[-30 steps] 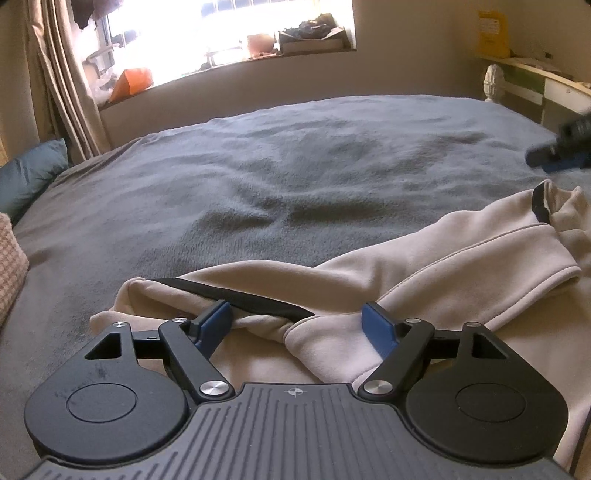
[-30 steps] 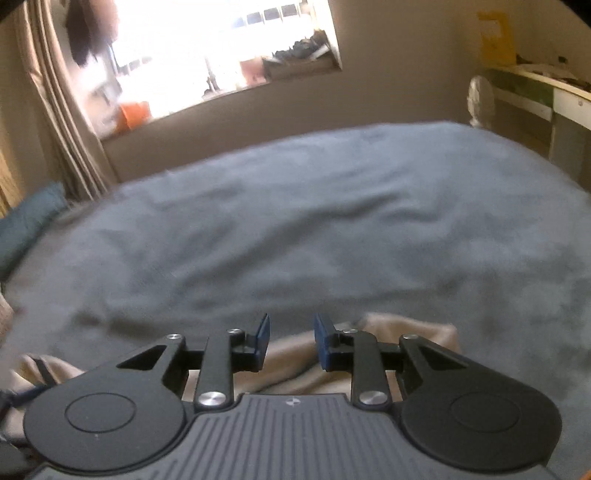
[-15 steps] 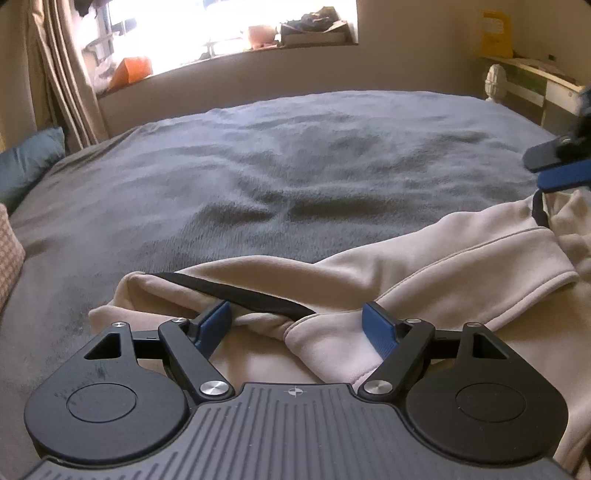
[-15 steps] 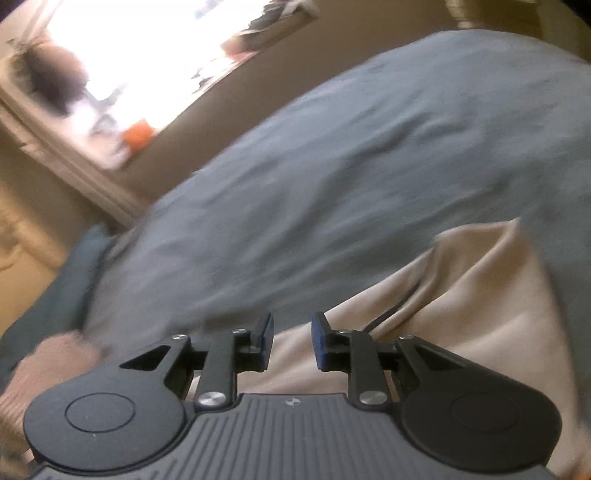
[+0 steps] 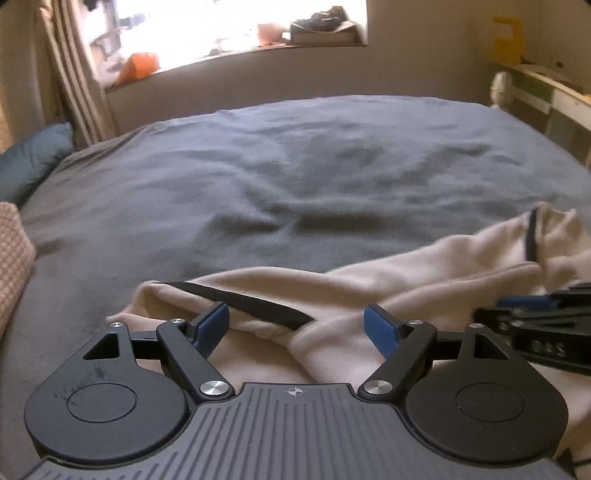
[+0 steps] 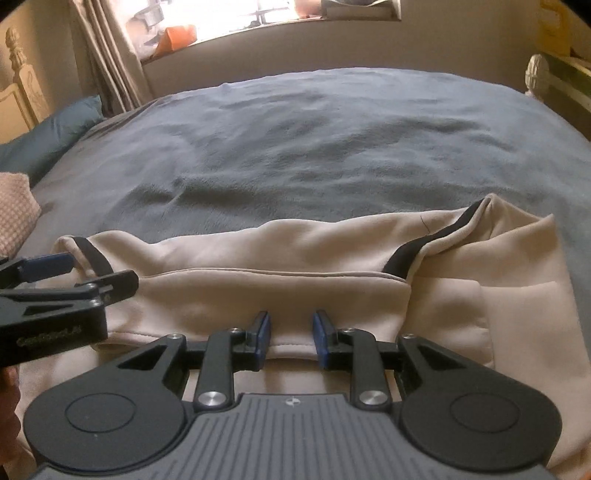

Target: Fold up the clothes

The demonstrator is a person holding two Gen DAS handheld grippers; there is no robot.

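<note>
A beige garment [image 6: 295, 295] (black-trimmed) lies rumpled on the grey bed [image 6: 314, 147], with the left gripper [image 5: 297, 326] spread wide over one end and the right gripper [image 6: 291, 341] part-open, gripping nothing, at a hem.

Cut off at the right edge of the left wrist view: the beige garment [image 5: 424, 280] and the right gripper [image 5: 517, 310], only its blue-padded tips and part of a black body showing. Too blurred there to read whether the pads touch cloth. Lower part of the garment hidden beneath both grey gripper bodies. In the right wrist view, cropped by the left edge: the left gripper [image 6: 74, 271], a teal pillow [image 6: 48, 136] and a checked cushion [image 6: 14, 214]. Washed out by glare: the clutter on the window sill [image 5: 317, 26]. Too small and blurred to name: the yellow object [image 5: 508, 37] at upper right.
</note>
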